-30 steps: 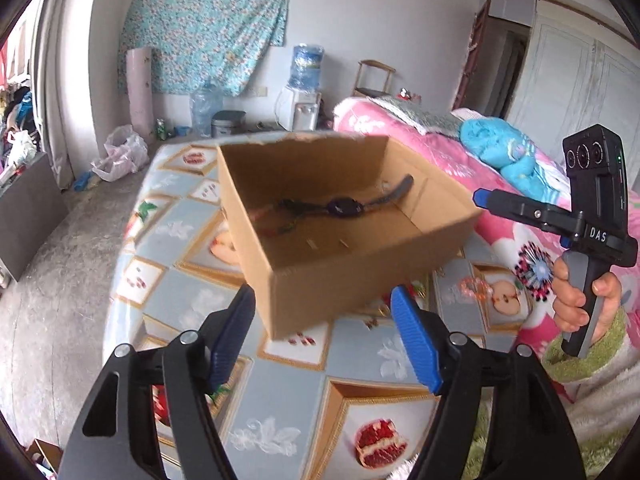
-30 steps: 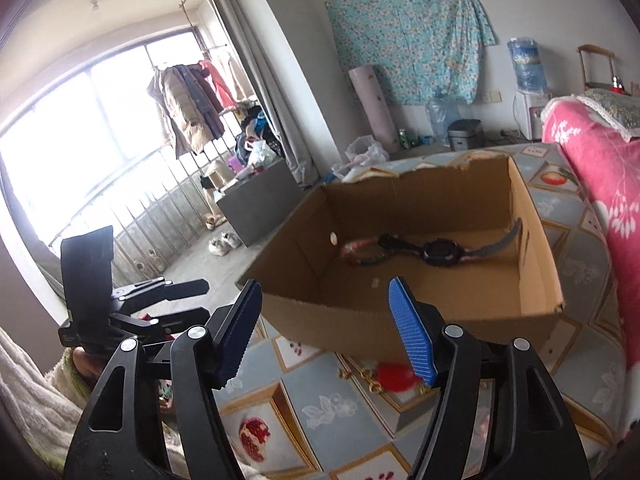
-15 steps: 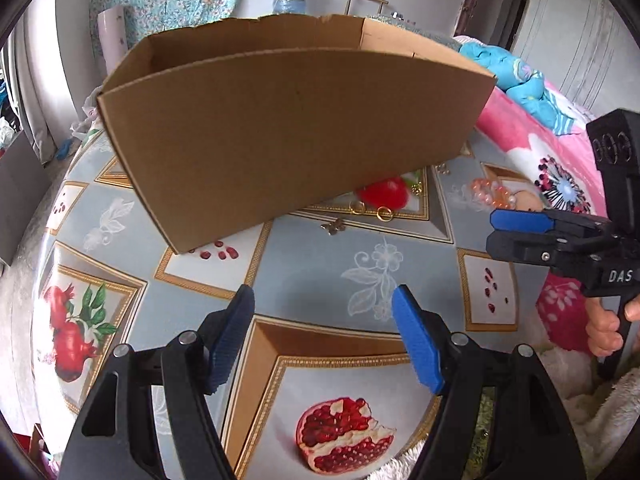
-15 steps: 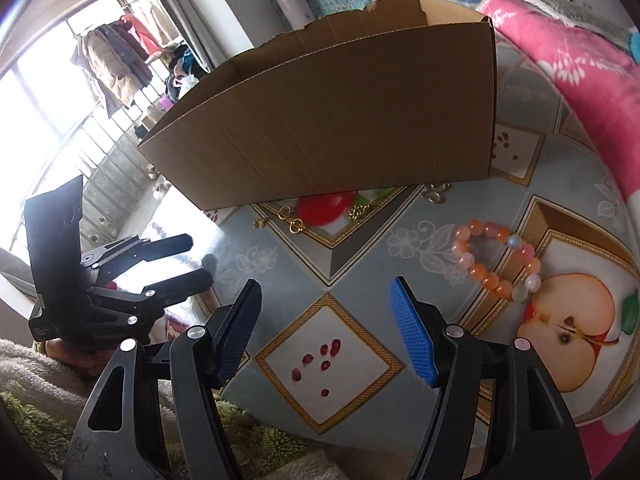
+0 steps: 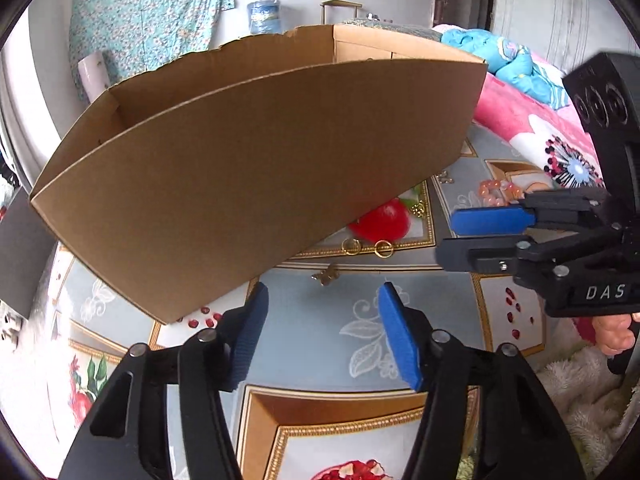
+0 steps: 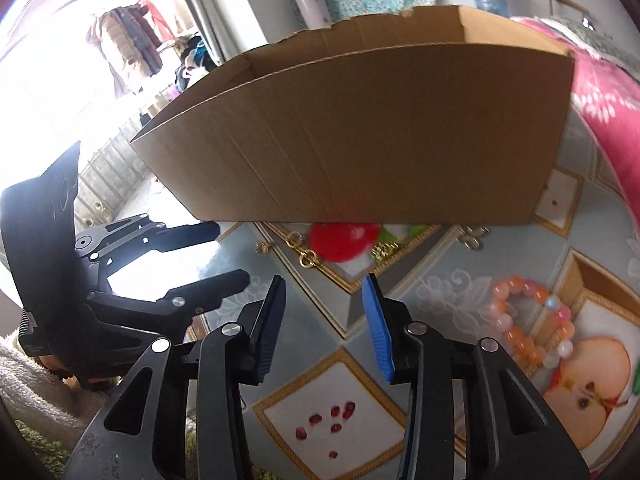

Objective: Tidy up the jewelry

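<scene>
jewelry left outside the box

while both tongs hang empty with jaws apart, left tongs [image 5: 320, 320] and right tongs [image 6: 324, 312] face the box [image 5: 248, 168] on the desk [image 5: 312, 344]. much looks undone: gold earrings [image 5: 366, 246], a small charm [image 5: 326, 277] and the bead bracelet [image 6: 528, 320] lie loose just before its near wall. box contents are hidden. open cloth gives room between tongs and wall; the bed [image 6: 608, 80] crowds the right.

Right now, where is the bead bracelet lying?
The bead bracelet lies on the tablecloth at the right of the right wrist view, in front of the cardboard box, beside the printed apple.
</scene>
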{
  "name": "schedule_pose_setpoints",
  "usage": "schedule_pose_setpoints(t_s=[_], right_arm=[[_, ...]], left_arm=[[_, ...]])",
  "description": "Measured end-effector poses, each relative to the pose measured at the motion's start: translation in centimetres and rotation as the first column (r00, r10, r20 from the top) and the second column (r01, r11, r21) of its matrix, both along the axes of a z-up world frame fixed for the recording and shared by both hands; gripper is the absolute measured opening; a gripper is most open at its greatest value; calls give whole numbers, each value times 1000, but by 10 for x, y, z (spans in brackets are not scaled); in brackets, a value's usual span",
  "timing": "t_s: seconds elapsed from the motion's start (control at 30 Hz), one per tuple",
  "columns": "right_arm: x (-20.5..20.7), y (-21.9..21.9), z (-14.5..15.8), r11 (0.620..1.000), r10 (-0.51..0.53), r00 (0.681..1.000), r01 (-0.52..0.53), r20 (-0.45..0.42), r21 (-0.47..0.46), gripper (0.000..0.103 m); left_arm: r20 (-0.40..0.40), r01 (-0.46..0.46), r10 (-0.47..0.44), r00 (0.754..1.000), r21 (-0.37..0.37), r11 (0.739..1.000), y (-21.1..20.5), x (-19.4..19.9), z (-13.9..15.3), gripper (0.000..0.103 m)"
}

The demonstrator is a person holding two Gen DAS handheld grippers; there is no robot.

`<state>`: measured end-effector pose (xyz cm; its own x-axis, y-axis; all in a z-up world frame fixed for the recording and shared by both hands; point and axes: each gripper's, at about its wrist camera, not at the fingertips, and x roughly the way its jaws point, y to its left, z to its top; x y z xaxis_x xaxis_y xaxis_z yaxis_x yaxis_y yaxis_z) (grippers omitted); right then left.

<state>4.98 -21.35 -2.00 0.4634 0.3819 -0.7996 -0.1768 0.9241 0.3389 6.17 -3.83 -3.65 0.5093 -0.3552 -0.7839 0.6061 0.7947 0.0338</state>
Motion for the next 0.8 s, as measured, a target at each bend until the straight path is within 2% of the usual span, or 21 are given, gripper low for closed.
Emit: schedule_pose_setpoints(t_s=[0.1,0.23,0.53,0.6,0.67,0.8], right_arm=[[11,11,-3,999,47,999,-47,9,-13,33],[23,21,-9,994,99,995,-98,13,-53,29],[39,42,-12,980,154,988,-150,22,-132,20],[39,48,-12,973,169,985,-163,26,-161,17],[35,55,-12,965,182,983,-173,30,-195,9],[35,62,-10,953,196,980,-182,32,-242,8]], left_arm=[[15,5,-5,1000,20,1000,-1,1,0,49],[0,-9,8,1000,10,1000,1,3,-2,47],[-5,-32,32,999,-6,999,10,4,-4,47],[-5,-31,31,1000,-8,999,11,4,-4,47],[-6,-30,29,1000,-19,999,13,5,-4,47],[0,-15,15,1000,-46,999,17,4,0,47]])
